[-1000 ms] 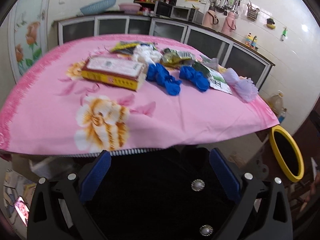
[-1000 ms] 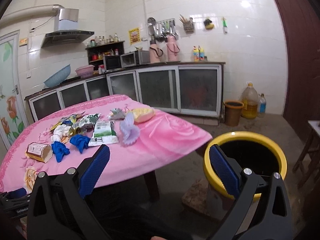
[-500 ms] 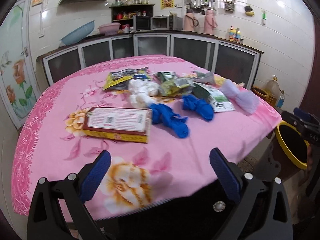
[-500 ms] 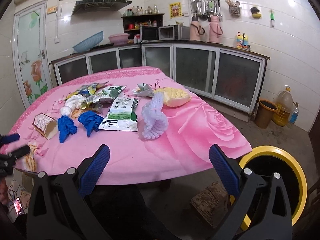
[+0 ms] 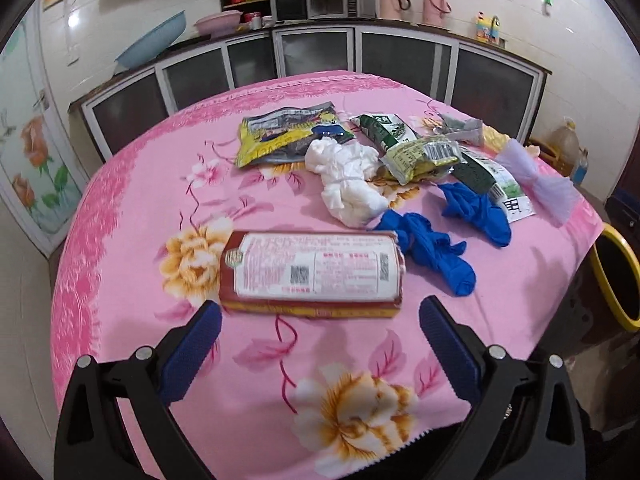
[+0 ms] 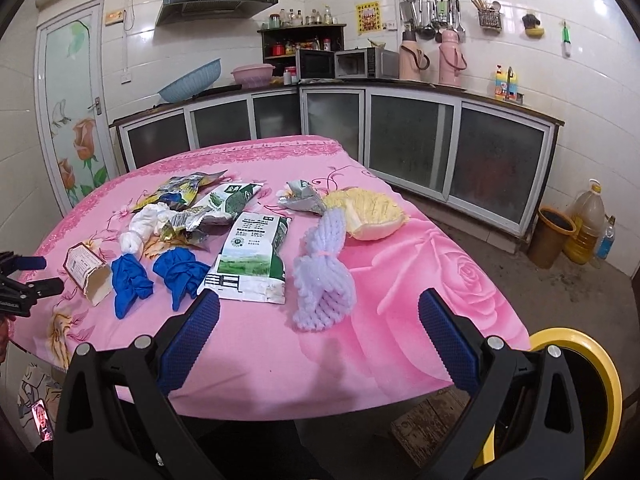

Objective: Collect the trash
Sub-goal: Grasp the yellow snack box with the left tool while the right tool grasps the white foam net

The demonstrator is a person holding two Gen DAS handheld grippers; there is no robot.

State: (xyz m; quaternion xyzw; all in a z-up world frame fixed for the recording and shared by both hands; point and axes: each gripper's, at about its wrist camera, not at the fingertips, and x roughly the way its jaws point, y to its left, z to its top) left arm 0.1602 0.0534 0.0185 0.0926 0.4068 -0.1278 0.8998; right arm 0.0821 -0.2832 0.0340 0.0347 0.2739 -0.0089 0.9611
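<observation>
Your left gripper (image 5: 320,316) hovers with its blue-padded fingers (image 5: 192,344) spread wide and empty (also glimpsed at the right camera's far-left edge), while your right gripper (image 6: 318,312) hangs likewise, jaws wide apart, holding nothing.

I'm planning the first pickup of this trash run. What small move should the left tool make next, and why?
Probably ease the left tool forward and down over the red-and-yellow carton. Its jaws stand open and empty, the carton lies flat just ahead of them and is the nearest piece of trash, apart from the blue gloves. The yellow-rimmed bin waits beside the table.
</observation>
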